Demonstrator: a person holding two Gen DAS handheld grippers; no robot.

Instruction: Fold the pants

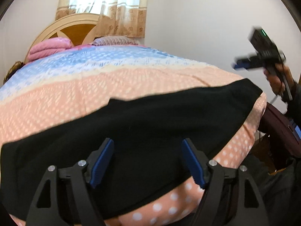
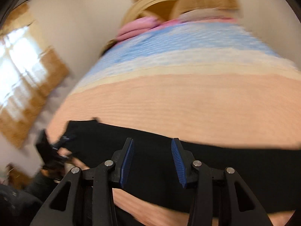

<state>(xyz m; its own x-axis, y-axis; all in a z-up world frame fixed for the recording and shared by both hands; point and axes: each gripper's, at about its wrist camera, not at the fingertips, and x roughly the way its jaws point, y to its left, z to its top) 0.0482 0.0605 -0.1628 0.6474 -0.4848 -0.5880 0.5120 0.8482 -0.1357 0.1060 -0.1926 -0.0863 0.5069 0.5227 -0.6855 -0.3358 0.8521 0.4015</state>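
With both tools held above the cloth, I read my left gripper (image 1: pixel 147 162) as spread wide, its blue pads (image 1: pixel 102 162) well apart and pinching nothing, and my right gripper (image 2: pixel 152 163) as spread too, though a little less, also empty. Directly ahead of and under the left gripper lie the black pants (image 1: pixel 141 128), spread as one long dark band across the near edge of the bed (image 1: pixel 94 90); from the right gripper the same band runs just beyond the fingertips and off to both sides. Out to the right of the left gripper, I can see my right hand (image 1: pixel 278 81) raised clear of the bed, apart from the fabric. Farther ahead, past the pants, the peach and blue dotted bedspread stretches to a pink quilt (image 1: pixel 50 50), a curved headboard (image 1: pixel 75 28) and a curtain (image 1: pixel 105 5). My judgement is that the work is early or midway: the pants look flat and smoothed, perhaps already doubled leg over leg, but no shorter fold is visible, so the crosswise folds remain. I cannot make out the waistband, hems or any layer edges in that plain black, the near edge of the cloth is cut off behind the gripper frames, and the right wrist view is smeared by motion blur.
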